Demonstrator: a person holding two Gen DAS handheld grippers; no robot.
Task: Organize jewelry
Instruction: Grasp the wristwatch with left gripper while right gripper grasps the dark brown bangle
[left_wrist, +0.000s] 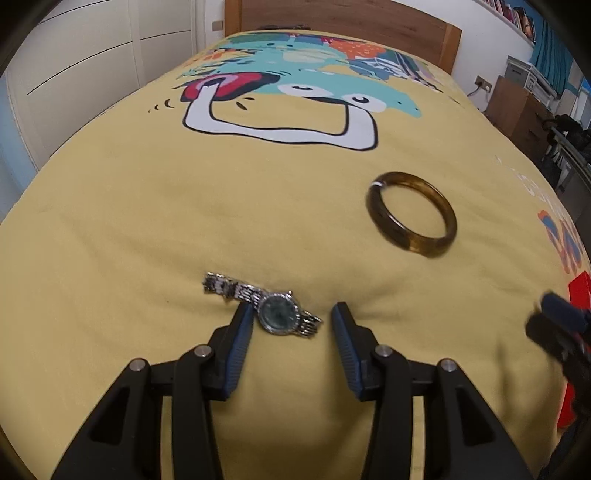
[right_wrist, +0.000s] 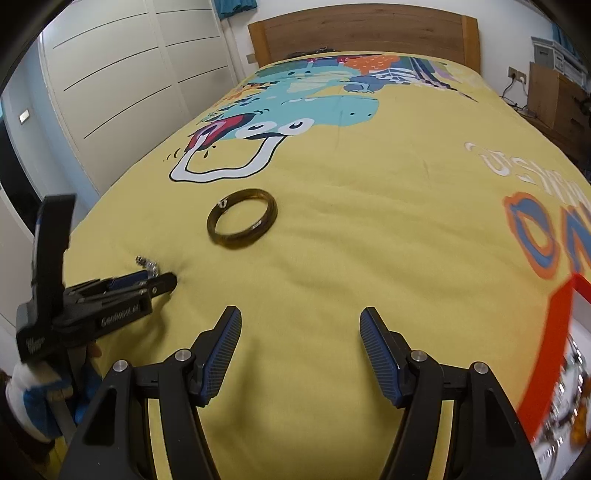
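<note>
Bed (left_wrist: 147, 240) w/ watch (left_wrist: 275, 312), bangle (left_wrist: 412, 214)

Grippers: my left gripper (left_wrist: 291, 312) and right gripper (right_wrist: 301, 314) are black, with ribbed blue pads and silver screws.
Glove: white with blue (right_wrist: 31, 400).

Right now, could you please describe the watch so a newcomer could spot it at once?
On the yellow bedspread, look between the open fingers of the left hand-held gripper. The watch lies flat there: silver, with a round greenish dial, unlike the plain amber bangle beyond it.
</note>
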